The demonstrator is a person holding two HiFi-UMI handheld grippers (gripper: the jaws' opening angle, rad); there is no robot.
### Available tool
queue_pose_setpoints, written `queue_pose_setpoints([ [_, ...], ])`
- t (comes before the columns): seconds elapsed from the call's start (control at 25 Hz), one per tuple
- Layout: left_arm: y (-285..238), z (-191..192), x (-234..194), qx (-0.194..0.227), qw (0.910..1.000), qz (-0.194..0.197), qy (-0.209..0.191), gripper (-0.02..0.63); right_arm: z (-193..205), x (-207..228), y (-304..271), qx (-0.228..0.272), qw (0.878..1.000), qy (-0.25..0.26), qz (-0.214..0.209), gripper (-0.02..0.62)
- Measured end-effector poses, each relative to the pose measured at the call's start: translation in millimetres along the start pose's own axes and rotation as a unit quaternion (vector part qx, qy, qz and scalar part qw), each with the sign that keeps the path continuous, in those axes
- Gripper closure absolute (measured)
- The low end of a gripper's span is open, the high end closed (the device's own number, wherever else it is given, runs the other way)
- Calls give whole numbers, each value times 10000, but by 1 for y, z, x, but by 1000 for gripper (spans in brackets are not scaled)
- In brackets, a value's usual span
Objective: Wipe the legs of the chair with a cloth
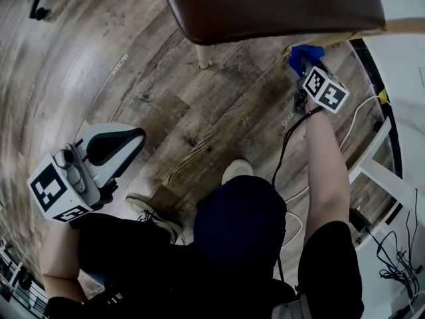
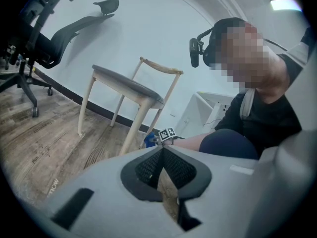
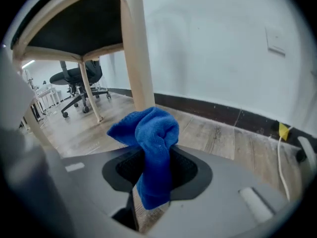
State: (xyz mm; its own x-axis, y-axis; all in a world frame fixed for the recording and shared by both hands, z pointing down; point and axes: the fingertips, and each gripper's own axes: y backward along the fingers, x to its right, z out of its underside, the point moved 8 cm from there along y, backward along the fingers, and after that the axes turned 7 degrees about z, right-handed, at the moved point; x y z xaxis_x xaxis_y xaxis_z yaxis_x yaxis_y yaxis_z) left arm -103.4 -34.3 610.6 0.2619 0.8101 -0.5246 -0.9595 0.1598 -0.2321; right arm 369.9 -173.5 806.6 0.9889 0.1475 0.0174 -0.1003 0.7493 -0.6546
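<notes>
A pale wooden chair with a dark seat (image 1: 272,5) stands at the top of the head view; the left gripper view shows the whole chair (image 2: 130,90) by the white wall. My right gripper (image 3: 153,172) is shut on a bunched blue cloth (image 3: 151,143). The cloth (image 1: 304,57) sits low against a chair leg (image 3: 136,58), close to the floor. The blue cloth (image 2: 150,140) also shows beside that leg (image 2: 136,128) in the left gripper view. My left gripper (image 2: 162,155) is shut and empty, held back at the lower left (image 1: 116,148), far from the chair.
Another chair leg (image 1: 203,62) stands on the wood floor (image 1: 153,92). A black office chair (image 2: 39,43) is at the left. A dark baseboard (image 3: 223,114), a white cable with a yellow plug (image 3: 282,133) and a white frame (image 1: 382,178) lie at the right. The person's shoes (image 1: 236,171) are near.
</notes>
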Motion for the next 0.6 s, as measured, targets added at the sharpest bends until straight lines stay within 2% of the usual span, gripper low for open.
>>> queue_pose_setpoints([
  [0.16, -2, -2, 0, 51, 9999, 133, -36, 600, -46, -3, 47, 639, 9978, 182, -69, 453],
  [0.44, 2, -9, 5, 157, 9993, 314, -128, 600, -123, -15, 129, 1752, 9843, 40, -202, 453],
  [0.6, 8, -12, 8, 240, 9991, 319, -139, 600, -151, -24, 157, 2053, 9784, -172, -187, 453],
])
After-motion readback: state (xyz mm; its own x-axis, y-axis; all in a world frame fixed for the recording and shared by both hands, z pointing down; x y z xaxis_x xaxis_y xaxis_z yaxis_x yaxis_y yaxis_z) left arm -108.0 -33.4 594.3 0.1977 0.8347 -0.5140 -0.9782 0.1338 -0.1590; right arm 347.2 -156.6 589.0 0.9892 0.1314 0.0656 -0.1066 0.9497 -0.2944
